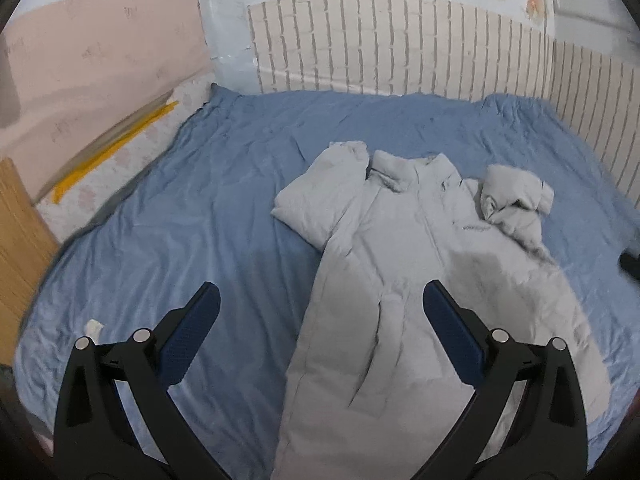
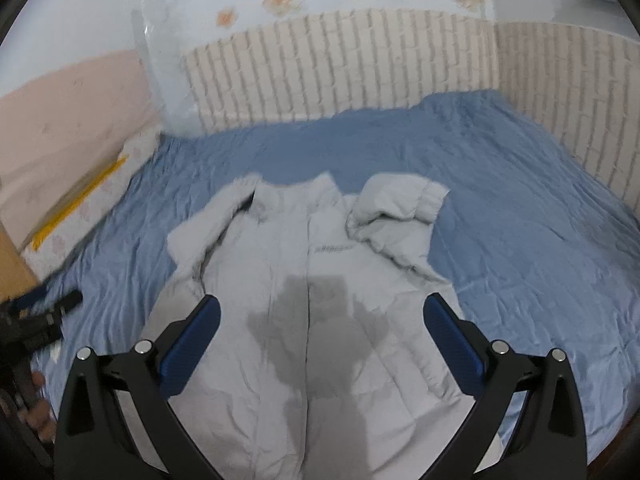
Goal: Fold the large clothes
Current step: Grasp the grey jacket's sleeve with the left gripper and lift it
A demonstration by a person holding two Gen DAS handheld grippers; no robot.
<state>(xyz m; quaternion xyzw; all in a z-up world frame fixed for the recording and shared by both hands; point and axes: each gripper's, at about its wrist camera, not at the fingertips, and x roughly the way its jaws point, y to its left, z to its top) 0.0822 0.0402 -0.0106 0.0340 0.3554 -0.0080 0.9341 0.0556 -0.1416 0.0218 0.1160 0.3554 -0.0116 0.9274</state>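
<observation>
A long light-grey padded coat [image 1: 404, 280] lies front up on the blue bed sheet [image 1: 180, 208], collar toward the far wall, both sleeves bunched up near the shoulders. It also shows in the right wrist view [image 2: 288, 280]. My left gripper [image 1: 320, 304] is open and empty, held above the coat's left edge. My right gripper [image 2: 320, 312] is open and empty, held above the coat's middle. The left gripper also shows at the left edge of the right wrist view [image 2: 44, 316].
The bed [image 2: 520, 220] sits against a brick-pattern wall panel [image 1: 400, 44] at the back and right. A pink wall [image 1: 92, 56], a yellow strip [image 1: 112, 148] and a wooden board [image 1: 20, 232] run along the left side. A small white scrap [image 1: 94, 326] lies on the sheet.
</observation>
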